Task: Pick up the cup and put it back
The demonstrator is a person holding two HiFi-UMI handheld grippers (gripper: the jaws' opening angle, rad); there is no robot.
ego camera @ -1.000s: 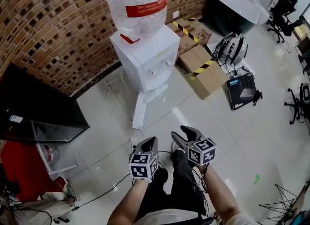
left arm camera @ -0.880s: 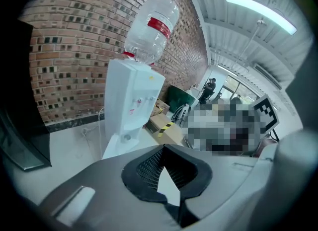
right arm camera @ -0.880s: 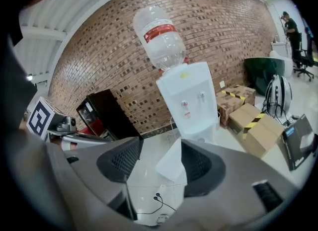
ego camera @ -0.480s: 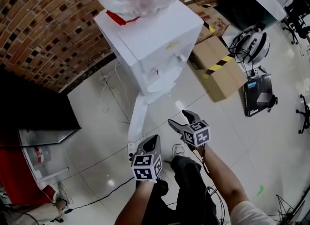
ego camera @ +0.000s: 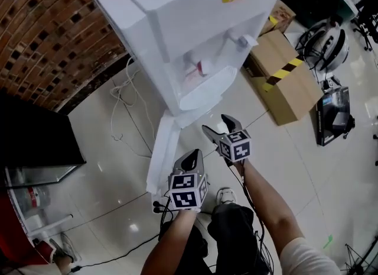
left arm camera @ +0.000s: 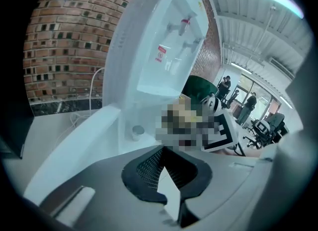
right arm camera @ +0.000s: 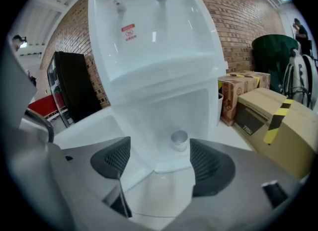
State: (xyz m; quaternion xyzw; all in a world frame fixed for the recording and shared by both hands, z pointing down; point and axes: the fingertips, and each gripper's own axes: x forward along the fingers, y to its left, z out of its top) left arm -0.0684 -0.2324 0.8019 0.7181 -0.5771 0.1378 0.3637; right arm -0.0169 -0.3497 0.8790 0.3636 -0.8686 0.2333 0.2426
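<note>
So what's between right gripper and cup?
Nothing: right gripper view shows only bare dispenser shelf between the cup and the right gripper, its empty jaws just opened further.

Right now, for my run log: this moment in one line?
right gripper: jaws just opening, empty | left gripper: shut | cup: inside dispenser, untouched

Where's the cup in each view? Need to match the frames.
Head view: not in it; the water dispenser body hides its own lower compartment from above.
Left gripper view: cup just left of centre, standing in the open lower compartment.
Right gripper view: cup near centre, slightly low, in the same compartment.
Shared landmark: the white water dispenser, its two taps facing the cameras.
</note>
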